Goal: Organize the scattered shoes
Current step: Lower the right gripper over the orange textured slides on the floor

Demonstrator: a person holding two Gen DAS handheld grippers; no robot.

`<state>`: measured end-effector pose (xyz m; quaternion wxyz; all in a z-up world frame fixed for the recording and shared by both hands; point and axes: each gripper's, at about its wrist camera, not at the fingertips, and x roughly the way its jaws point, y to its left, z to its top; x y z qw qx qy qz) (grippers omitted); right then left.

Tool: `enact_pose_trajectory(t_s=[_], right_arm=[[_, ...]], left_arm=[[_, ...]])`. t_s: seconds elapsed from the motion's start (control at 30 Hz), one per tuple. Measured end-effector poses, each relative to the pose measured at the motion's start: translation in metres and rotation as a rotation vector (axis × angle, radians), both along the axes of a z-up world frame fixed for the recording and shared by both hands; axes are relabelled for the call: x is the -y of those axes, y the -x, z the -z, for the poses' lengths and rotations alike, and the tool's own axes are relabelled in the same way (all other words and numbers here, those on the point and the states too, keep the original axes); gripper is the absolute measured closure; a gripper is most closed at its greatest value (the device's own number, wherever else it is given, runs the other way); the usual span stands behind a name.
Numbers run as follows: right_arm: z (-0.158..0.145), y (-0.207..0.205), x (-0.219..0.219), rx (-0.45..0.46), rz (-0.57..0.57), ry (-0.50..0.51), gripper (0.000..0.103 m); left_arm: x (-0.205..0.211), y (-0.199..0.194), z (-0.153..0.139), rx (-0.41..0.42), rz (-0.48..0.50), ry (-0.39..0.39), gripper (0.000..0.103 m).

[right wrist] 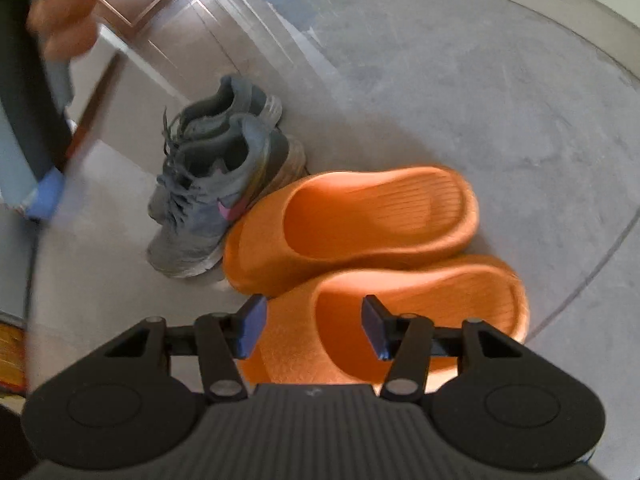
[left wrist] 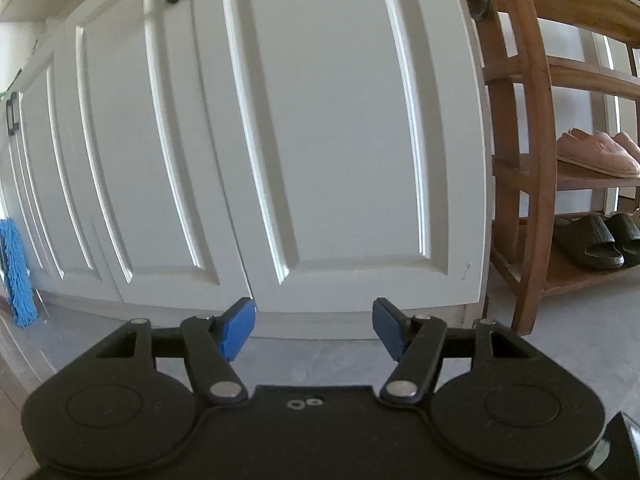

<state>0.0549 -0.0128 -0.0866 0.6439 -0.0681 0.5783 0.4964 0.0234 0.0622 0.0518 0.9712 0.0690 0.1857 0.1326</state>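
Note:
Two orange slides lie side by side on the grey floor in the right wrist view, the farther one (right wrist: 360,216) above the nearer one (right wrist: 440,304). My right gripper (right wrist: 314,326) hovers over the nearer slide's toe strap, jaws apart, pads not pressing on it. A pair of grey sneakers (right wrist: 208,200) stands just left of the slides, touching the farther one. My left gripper (left wrist: 314,330) is open and holds nothing; it faces white cabinet doors (left wrist: 280,120). A wooden shoe rack (left wrist: 532,160) stands to their right.
The rack holds pink slippers (left wrist: 596,152) on a middle shelf and dark slides (left wrist: 588,240) on the bottom shelf. A blue mop head (left wrist: 16,272) hangs at far left. A blurred hand (right wrist: 68,12) with the other gripper fills the right wrist view's upper left.

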Motion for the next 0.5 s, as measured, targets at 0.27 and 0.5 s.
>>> enact_pose_trajectory(t_s=[0.27,0.5], right_arm=[[0.036,-0.036,0.007,-0.379,0.554,0.094,0.041],[0.058,-0.037,-0.009,-0.495,0.584,0.148,0.041]], left_arm=[[-0.027,0.012,0.013,-0.004,-0.041,0.04,0.038],[-0.031,0.02,0.013,-0.009,-0.048,0.051,0.038]])
